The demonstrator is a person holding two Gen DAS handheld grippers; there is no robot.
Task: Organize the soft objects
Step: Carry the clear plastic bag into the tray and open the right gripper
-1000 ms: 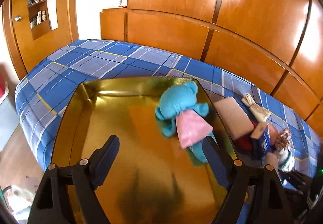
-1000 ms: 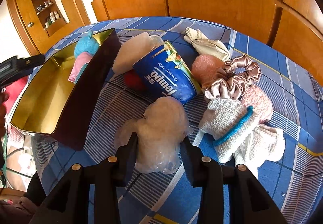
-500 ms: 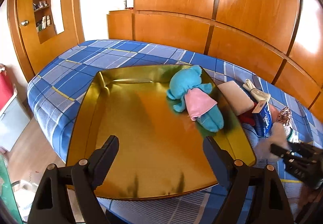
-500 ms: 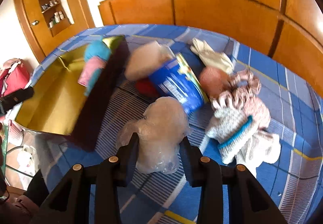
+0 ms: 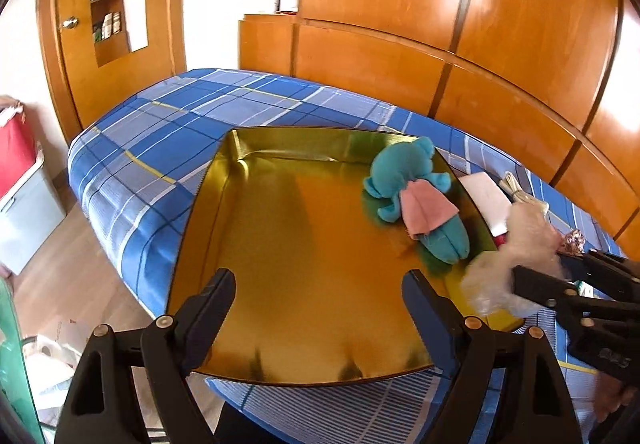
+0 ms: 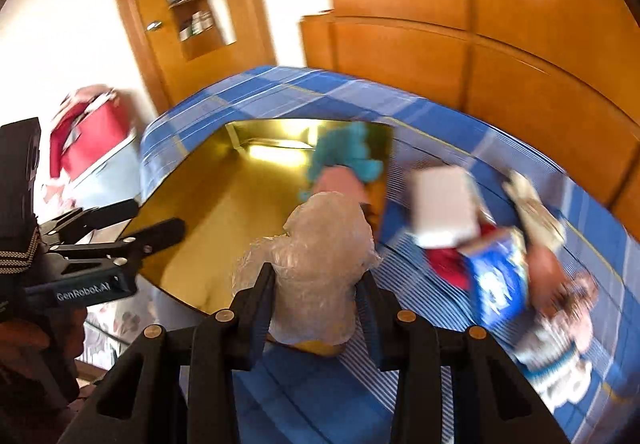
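Observation:
A gold tray [image 5: 288, 244] lies on the blue plaid bed. A teal plush toy in a pink dress [image 5: 416, 199] lies at the tray's far right side. My right gripper [image 6: 316, 284] is shut on a crumpled clear plastic bag [image 6: 320, 256] and holds it above the tray's right rim [image 6: 384, 171]; the bag also shows in the left wrist view [image 5: 508, 268]. My left gripper [image 5: 316, 296] is open and empty over the tray's near edge. It shows at the left of the right wrist view [image 6: 132, 219].
To the right of the tray lies a pile: a white pad [image 6: 440, 199], a blue tissue pack [image 6: 496, 276], a red item [image 6: 448, 264], knit and pink soft pieces [image 6: 560, 328]. Wooden wardrobe panels [image 5: 440, 55] stand behind the bed. A red bag [image 6: 88, 131] sits by the floor at left.
My right gripper has lifted the plastic bag off the bed and carried it left to the tray's right rim. My left gripper has drawn back from the tray, still open.

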